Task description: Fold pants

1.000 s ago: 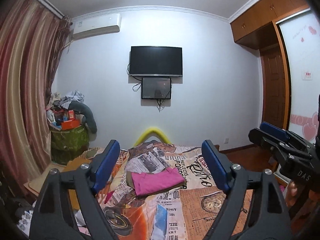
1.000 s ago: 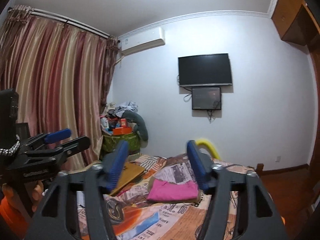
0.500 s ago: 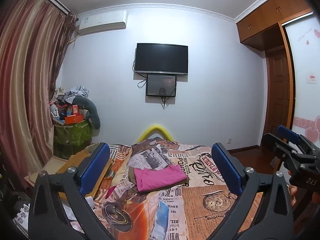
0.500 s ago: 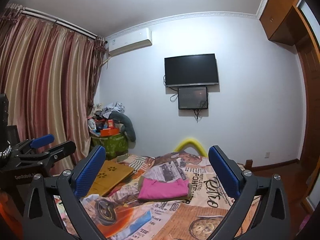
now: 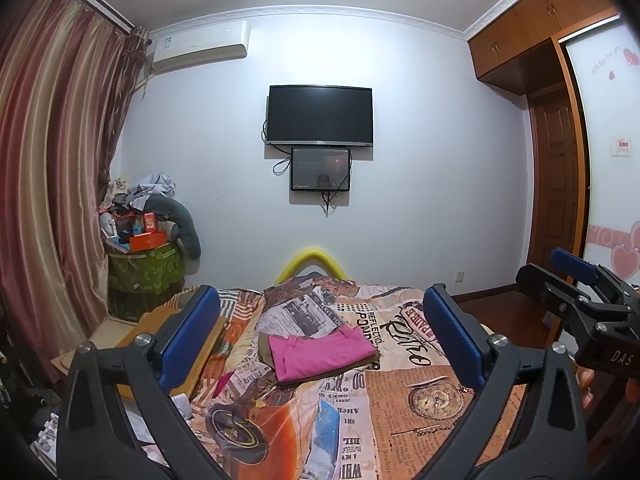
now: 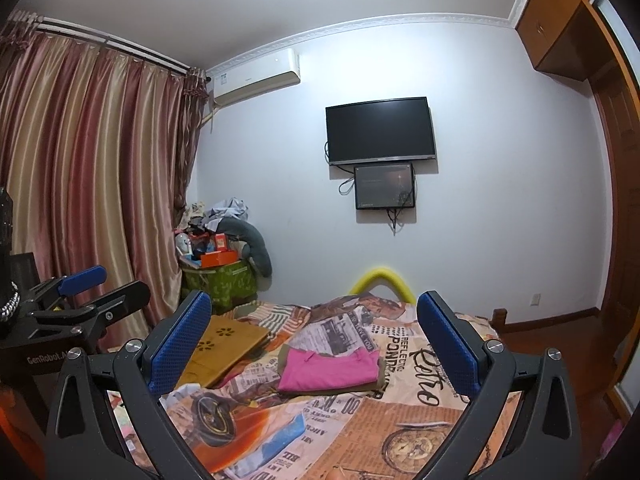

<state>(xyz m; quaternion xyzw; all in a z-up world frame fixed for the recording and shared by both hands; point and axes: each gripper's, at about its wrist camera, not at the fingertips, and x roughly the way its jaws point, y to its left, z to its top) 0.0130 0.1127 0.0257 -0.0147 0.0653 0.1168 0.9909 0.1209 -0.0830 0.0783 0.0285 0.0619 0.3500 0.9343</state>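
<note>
Both the left gripper (image 5: 320, 336) and right gripper (image 6: 314, 334) are gaping wide, jaws just opened, gripping nothing (blue pads bare); folded pink fabric pants (image 5: 320, 352) are lying mid-bed on the newspaper-print bedspread (image 5: 400, 408), beyond both.

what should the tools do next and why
Probably nothing more than drawing back: the pink pants already lie folded on an olive garment on the bed, and the left tool and right tool, just opened, hold nothing.

Home bedroom: bed (image 5: 400, 408) with newspaper-print cover; beyond it wall-mounted TV (image 5: 320, 115), air conditioner (image 5: 200, 46); curtains (image 5: 52, 184) left, wardrobe (image 5: 532, 32) right.
</note>
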